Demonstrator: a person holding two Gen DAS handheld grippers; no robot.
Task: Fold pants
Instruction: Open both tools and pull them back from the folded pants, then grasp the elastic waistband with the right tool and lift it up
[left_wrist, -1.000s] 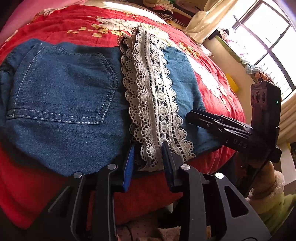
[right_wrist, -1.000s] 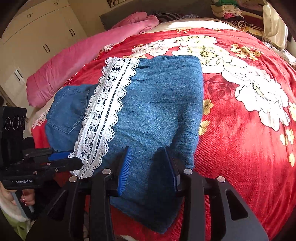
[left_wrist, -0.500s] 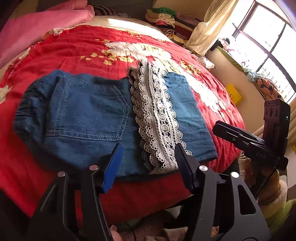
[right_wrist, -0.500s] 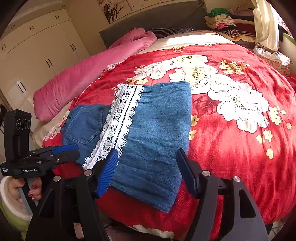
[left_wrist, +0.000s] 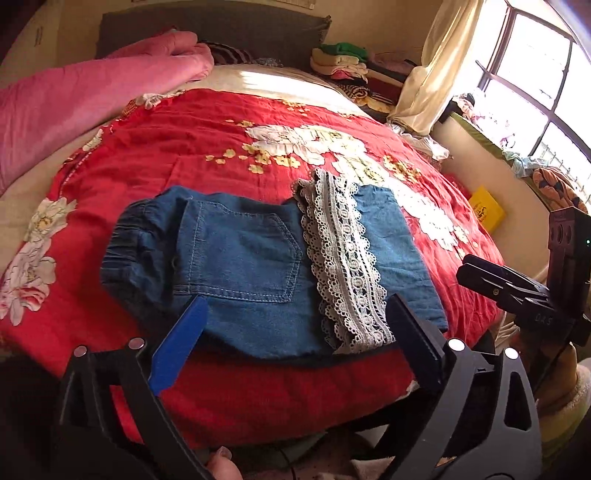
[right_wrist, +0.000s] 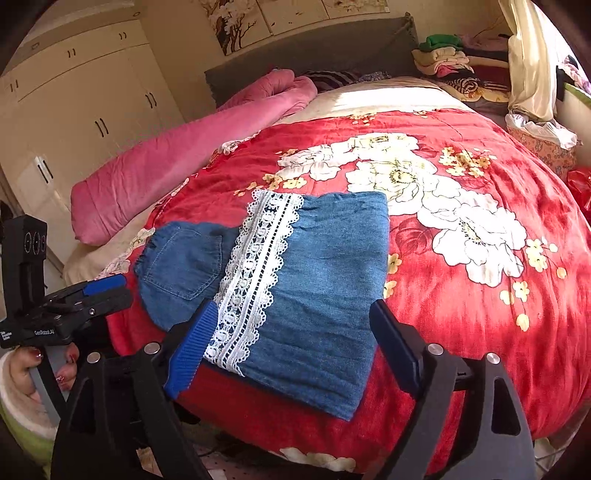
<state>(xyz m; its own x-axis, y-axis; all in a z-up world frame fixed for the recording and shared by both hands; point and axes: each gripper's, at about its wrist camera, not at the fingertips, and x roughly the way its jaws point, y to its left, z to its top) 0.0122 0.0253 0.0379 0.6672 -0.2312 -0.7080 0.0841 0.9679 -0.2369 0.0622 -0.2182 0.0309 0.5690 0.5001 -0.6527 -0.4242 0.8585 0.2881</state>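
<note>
Two grippers hang over our red flowered bedspread (right_wrist: 480, 314): the left gripper (left_wrist: 295, 332) and right gripper (right_wrist: 295, 339) have just been opening, spread with nothing between them. We see folded pants (right_wrist: 314, 277) near the bed's edge. Only the right view shows wardrobes (right_wrist: 92, 110).

pants (right_wrist: 317, 295): denim, folded flat near the foot edge of the bed, back pocket at left
lace band (right_wrist: 255, 273): white, runs across the folded denim
bedspread (right_wrist: 480, 314): red, big white flowers
right tongs (right_wrist: 291, 354): jaws spread wide, have just been opening, clear of the denim, nothing gripped
left tongs (right_wrist: 107, 288): at left edge, blue pads, held in a hand (right_wrist: 29, 373)
pink quilt (right_wrist: 177, 162): bunched along the bed's left side
wardrobe (right_wrist: 74, 110): cream doors behind
</note>
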